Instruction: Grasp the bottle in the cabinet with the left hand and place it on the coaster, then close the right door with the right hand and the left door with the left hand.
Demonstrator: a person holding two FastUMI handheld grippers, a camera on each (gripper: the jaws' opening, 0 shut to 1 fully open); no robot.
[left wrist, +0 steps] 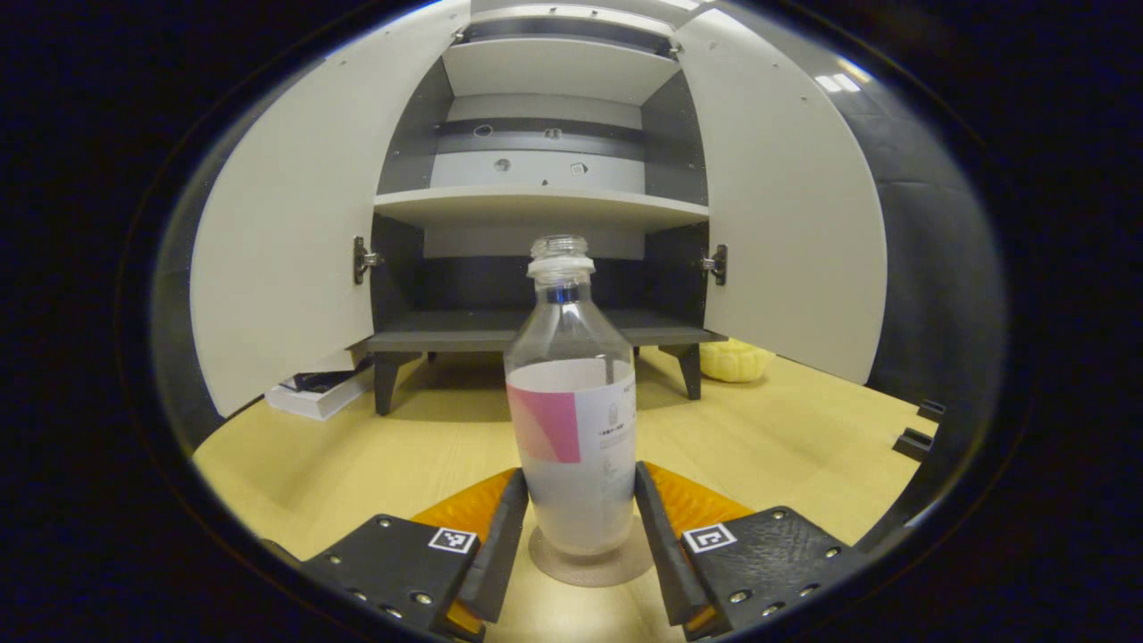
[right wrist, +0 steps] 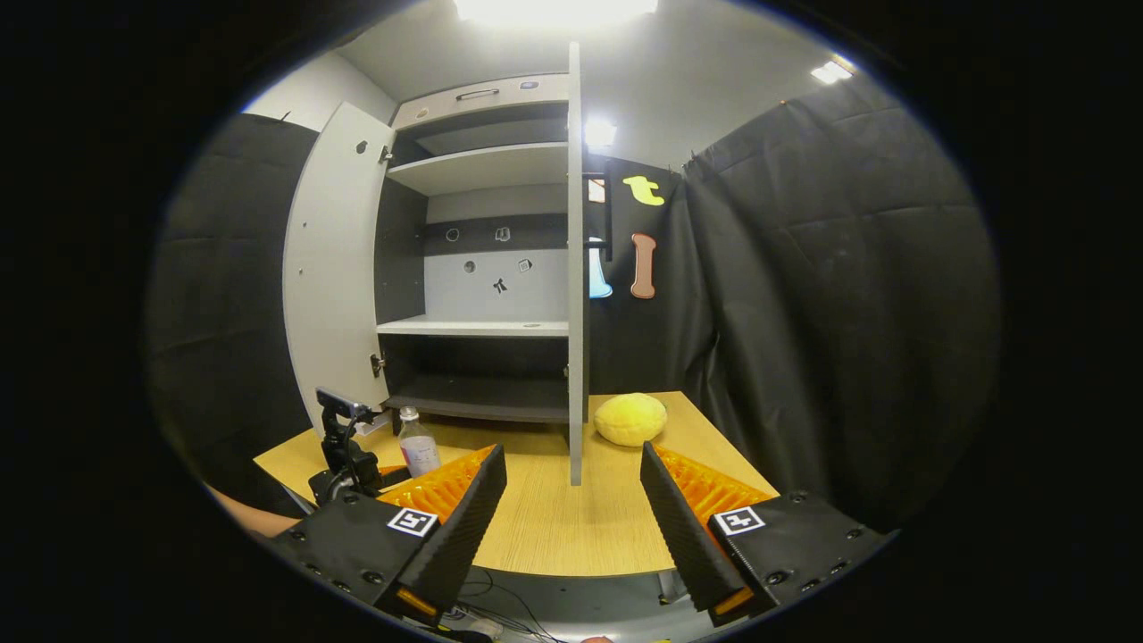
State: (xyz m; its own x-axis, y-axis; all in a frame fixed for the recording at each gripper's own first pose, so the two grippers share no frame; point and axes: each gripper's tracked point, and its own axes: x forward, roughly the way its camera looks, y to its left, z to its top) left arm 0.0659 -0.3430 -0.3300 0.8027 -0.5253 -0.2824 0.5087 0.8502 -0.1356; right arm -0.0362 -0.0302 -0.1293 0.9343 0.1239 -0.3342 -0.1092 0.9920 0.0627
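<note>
The bottle [left wrist: 576, 420] stands upright on the coaster [left wrist: 591, 561] on the bench [left wrist: 429, 446], out of the cabinet [left wrist: 536, 205]. It is bracketed closely by the left gripper [left wrist: 580, 522]; whether the fingers press on it cannot be told. A clean release is judged best done by widening the jaws evenly, then drawing straight back so the bottle is not tipped. That gripper is held low and level, aimed at the cabinet. The right gripper [right wrist: 571, 509] is held wide open and empty, level, facing the right door's [right wrist: 576, 268] edge.
</note>
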